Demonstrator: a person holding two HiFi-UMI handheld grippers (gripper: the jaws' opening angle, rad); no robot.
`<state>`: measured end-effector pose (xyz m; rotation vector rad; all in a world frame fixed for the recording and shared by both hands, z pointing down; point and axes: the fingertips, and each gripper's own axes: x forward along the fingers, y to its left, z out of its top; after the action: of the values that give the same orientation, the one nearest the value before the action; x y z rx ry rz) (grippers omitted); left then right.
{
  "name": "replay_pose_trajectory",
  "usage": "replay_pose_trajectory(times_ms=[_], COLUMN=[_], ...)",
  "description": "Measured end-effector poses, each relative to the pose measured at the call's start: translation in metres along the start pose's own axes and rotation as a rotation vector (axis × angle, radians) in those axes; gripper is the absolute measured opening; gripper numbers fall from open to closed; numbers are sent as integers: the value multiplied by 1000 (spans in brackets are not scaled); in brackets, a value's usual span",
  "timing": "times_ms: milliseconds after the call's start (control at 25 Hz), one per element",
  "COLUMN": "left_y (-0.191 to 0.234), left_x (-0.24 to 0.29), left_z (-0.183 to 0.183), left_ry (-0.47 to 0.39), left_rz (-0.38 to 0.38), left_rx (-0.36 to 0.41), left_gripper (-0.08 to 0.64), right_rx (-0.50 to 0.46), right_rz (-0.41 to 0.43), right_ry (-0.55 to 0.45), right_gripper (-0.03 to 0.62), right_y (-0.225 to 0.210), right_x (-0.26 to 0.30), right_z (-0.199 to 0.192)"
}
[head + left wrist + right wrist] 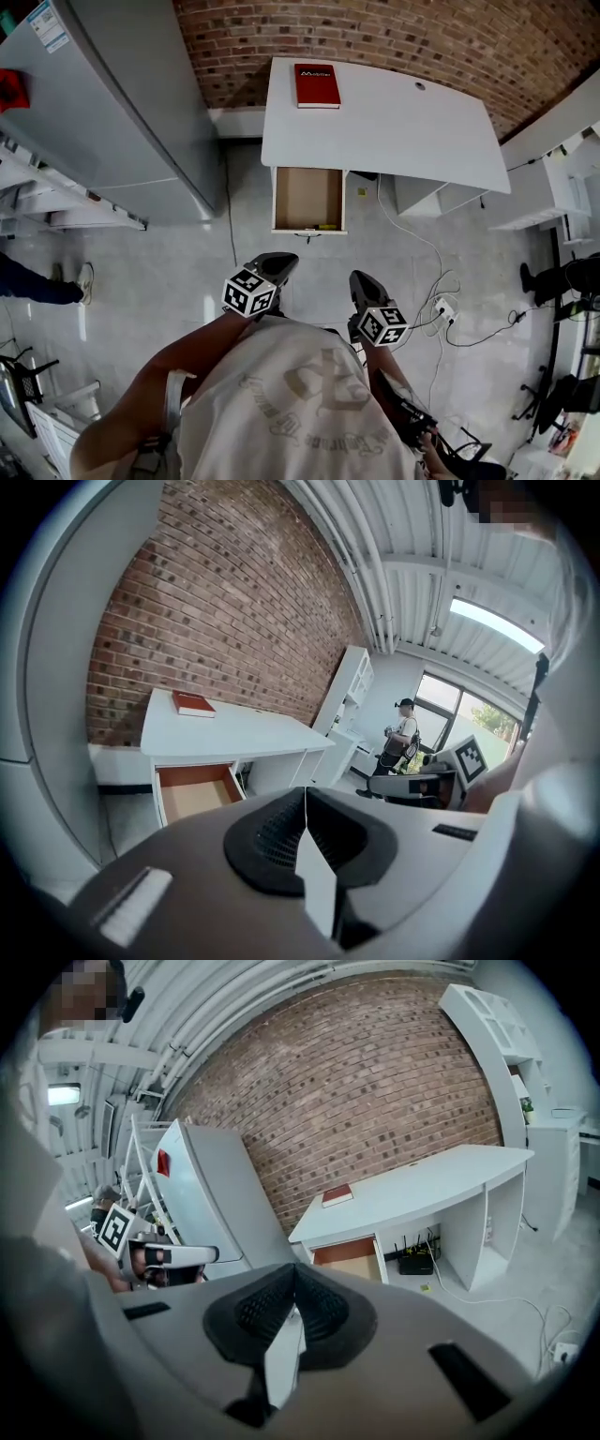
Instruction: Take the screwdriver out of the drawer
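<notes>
A white desk (pixel 394 122) stands against the brick wall, with its wooden drawer (pixel 307 192) pulled open toward me. A small yellow and dark thing (pixel 325 226), perhaps the screwdriver, lies at the drawer's front edge; it is too small to tell for sure. My left gripper (pixel 278 260) and right gripper (pixel 361 278) hover over the floor, well short of the drawer, both shut and empty. The left gripper (pixel 306 789) sees the drawer (pixel 192 794) ahead to its left. The right gripper (pixel 293 1267) sees the drawer (pixel 352 1258) just beyond its tip.
A red book (pixel 317 84) lies on the desk's far left corner. A tall grey cabinet (pixel 122 103) stands at the left. Cables and a power strip (pixel 443 307) lie on the floor at the right. A person (pixel 401 738) stands far off by the windows.
</notes>
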<state>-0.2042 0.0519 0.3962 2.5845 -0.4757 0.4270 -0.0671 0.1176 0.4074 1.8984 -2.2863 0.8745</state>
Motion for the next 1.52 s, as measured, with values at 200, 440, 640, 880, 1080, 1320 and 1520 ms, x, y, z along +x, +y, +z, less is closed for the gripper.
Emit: replay_pose_trajectory(times_ms=[200,440,640,880,1080,1320,1520], left_y=[23,43,52,55,60,80,95], left_x=[-1,-7,-11,-8,-2,8,24], left_z=[14,10,13,7,9,19,35], left_ry=[20,52,56,63,61,59,66], left_rz=[-62,-121,-139,-152,-144,-104,-81], left_rx=[19,29,24,3,2,0,5], left_gripper=[8,9,9,8,9,8,9], right_rx=[27,48,54,54,51,53,53], right_rz=[-66,-149,-180,-189,-181,-153,-120], right_ry=[-25,-62,-60,-46,-34,-29,-38], right_gripper=[6,6,6,6,6,6,6], right_y=[5,10,13,16,9,-5,-20], right_x=[13,18,21,24,32,56,80], right_z=[10,12,15,13,13,20,37])
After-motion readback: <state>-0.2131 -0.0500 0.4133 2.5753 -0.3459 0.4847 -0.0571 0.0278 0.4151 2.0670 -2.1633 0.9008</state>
